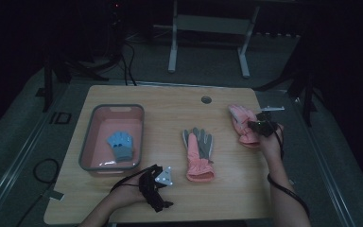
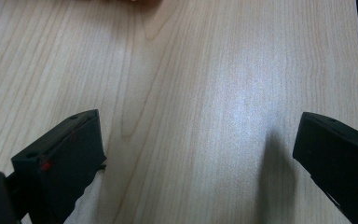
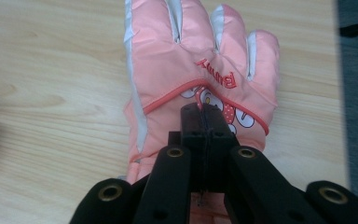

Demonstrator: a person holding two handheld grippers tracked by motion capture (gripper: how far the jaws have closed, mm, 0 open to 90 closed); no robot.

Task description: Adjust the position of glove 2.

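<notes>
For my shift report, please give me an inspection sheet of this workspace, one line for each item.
Surface: wooden table, with a round hole near the far edge.
Job's things: pink glove at the right edge; pink and grey glove in the middle; blue glove in the grey tub.
Clutter: nothing seen.
Grippers: right gripper shut on the pink glove; left gripper open over bare wood.
Cables: black cable along the right forearm; loose cables on the floor.
Surroundings: dark room, white frame legs behind.
</notes>
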